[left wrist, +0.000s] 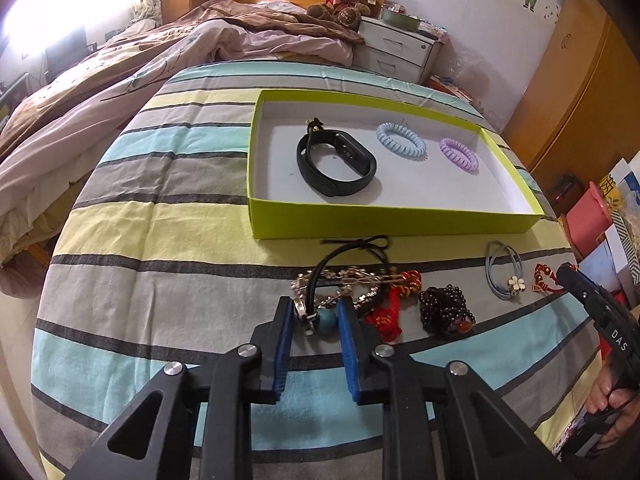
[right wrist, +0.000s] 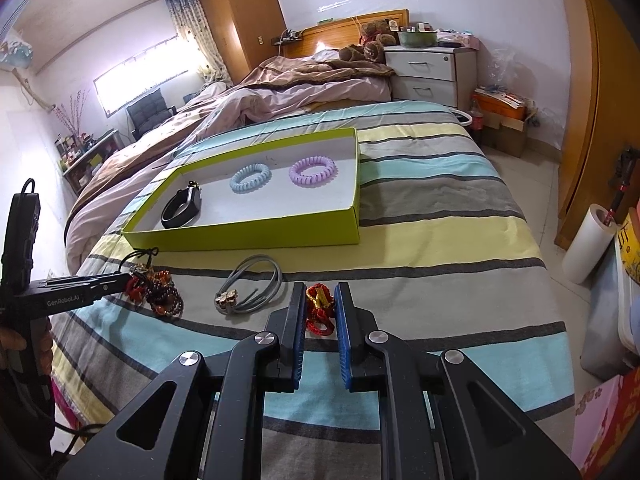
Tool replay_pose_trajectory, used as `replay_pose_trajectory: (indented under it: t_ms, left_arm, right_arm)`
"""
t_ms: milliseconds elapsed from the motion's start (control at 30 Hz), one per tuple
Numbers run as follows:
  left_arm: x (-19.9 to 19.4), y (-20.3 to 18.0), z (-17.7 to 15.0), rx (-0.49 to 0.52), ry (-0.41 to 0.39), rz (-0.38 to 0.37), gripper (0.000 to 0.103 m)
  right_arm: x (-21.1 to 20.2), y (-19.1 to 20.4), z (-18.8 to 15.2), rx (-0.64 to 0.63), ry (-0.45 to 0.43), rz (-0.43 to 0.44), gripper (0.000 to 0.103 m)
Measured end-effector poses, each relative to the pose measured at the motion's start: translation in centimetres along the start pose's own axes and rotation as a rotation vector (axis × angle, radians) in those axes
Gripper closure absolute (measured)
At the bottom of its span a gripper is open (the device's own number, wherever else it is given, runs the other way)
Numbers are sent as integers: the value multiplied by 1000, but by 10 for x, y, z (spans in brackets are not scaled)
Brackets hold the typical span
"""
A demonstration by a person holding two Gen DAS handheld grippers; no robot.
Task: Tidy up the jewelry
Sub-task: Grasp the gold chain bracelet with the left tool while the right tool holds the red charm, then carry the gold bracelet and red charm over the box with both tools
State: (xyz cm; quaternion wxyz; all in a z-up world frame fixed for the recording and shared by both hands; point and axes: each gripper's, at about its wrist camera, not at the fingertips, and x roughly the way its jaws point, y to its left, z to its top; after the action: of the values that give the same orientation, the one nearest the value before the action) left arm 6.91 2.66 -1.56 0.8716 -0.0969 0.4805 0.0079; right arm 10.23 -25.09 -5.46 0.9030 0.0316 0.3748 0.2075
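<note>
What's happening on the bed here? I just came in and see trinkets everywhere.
A person with a gripper in each hand is sorting jewelry into the green box. A black band, blue coil tie and purple coil tie already lie inside. The left gripper is closed around a teal-bead charm in the pile; the right gripper grips a red knotted cord. Beads and a grey hair tie wait on the bedspread.

Striped bedspread [left wrist: 168,216]: matt woven cloth, lightly creased. Tray [left wrist: 392,222]: matt green cardboard outside, plain white paper lining inside. Black wristband [left wrist: 336,160]: smooth, faintly glossy rubber or plastic. Blue coil tie [left wrist: 401,140] and lilac coil tie [left wrist: 459,155]: ridged, satiny plastic. Dark bead bracelet [left wrist: 445,309]: polished, glossy. Red knotted cord [right wrist: 319,307]: braided thread with gold strands. Finger pads [right wrist: 343,336]: ribbed blue rubber on matt black plastic.
</note>
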Motion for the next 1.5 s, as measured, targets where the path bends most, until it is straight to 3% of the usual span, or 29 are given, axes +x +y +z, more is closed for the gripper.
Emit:
replay_pose_trajectory:
  t_ms: [267, 1067, 1500]
  left_arm:
    - [-3, -2, 1, 3, -24, -11, 86]
    - [-43, -20, 7, 31, -129, -216, 86]
    - [-52, -30, 12, 55, -145, -228, 86]
  right_arm:
    - [0, -1, 0, 2, -1, 0, 88]
    - [-5, -4, 1, 10, -14, -7, 88]
    - [-22, 3, 8, 11, -52, 1, 88]
